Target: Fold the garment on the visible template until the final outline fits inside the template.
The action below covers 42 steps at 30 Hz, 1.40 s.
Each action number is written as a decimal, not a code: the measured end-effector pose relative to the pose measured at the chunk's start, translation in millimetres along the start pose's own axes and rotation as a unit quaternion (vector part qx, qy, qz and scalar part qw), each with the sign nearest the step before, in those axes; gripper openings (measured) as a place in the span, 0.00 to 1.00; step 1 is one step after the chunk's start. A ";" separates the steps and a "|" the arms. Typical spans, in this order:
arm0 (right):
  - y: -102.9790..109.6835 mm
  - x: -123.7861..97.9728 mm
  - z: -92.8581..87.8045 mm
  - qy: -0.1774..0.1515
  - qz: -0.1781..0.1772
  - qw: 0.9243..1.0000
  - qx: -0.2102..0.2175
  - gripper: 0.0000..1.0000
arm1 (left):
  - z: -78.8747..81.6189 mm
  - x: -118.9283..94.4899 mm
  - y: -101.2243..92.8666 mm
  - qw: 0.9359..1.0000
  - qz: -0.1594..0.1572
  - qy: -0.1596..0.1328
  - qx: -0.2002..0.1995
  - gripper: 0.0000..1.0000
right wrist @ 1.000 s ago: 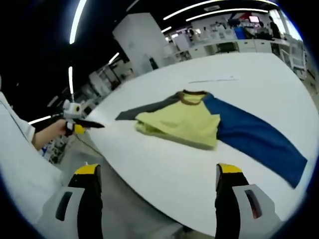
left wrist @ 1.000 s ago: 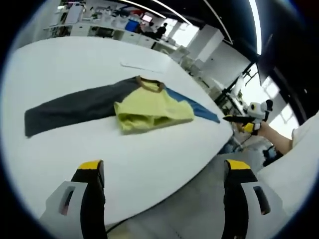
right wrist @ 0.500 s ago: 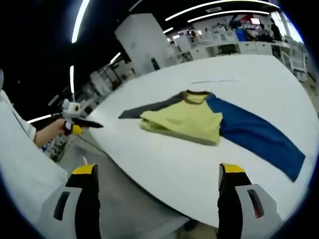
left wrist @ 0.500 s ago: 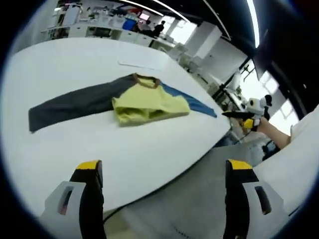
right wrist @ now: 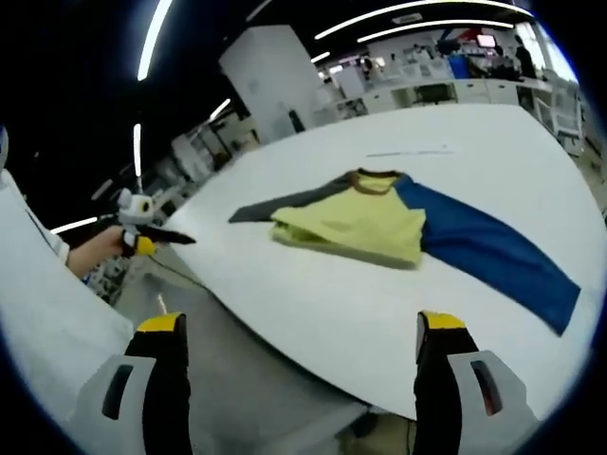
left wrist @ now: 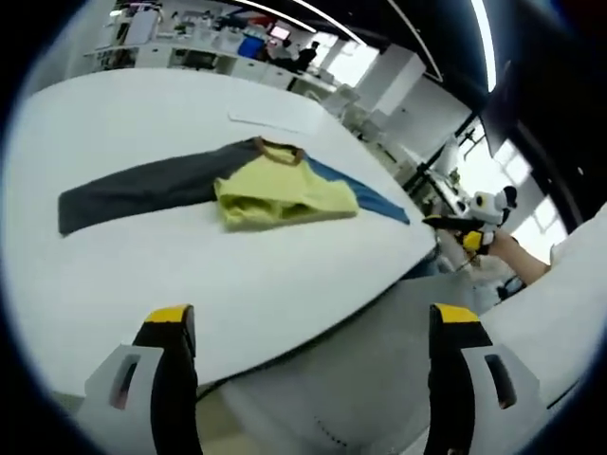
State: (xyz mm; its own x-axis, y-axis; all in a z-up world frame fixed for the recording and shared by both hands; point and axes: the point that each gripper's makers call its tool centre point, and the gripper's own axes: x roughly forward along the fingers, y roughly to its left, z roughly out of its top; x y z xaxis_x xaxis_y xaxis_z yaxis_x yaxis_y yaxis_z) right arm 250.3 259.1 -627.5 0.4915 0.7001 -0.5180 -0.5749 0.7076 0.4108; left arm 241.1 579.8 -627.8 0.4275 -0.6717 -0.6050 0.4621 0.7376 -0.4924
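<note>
Your left gripper has its jaws spread wide, holding nothing, off the near edge of the white worktop. Your right gripper is likewise parted and empty, short of the worktop edge. Well ahead of both, the garment lies flat on the worktop: yellow body folded up on itself, grey sleeve stretched out one way, blue sleeve the other, brown collar on the far side.
</note>
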 end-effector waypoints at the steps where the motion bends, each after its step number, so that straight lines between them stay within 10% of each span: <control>1: -0.1 -0.6 -0.5 0.000 -0.001 1.000 0.001 1.00 | -0.9 0.0 -0.1 1.000 0.001 0.002 0.001 0.99; 42: -10.5 0.5 -5.1 -0.005 -0.012 1.000 0.015 0.97 | -0.9 9.3 10.1 1.000 0.006 0.014 -0.003 0.97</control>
State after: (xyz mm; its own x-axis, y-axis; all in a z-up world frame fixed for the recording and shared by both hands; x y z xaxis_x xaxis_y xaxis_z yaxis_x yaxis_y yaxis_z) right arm 253.2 251.5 -635.8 0.5115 0.6835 -0.5208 -0.5435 0.7268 0.4200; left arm 249.0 581.0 -638.9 0.4117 -0.6606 -0.6278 0.4528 0.7461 -0.4882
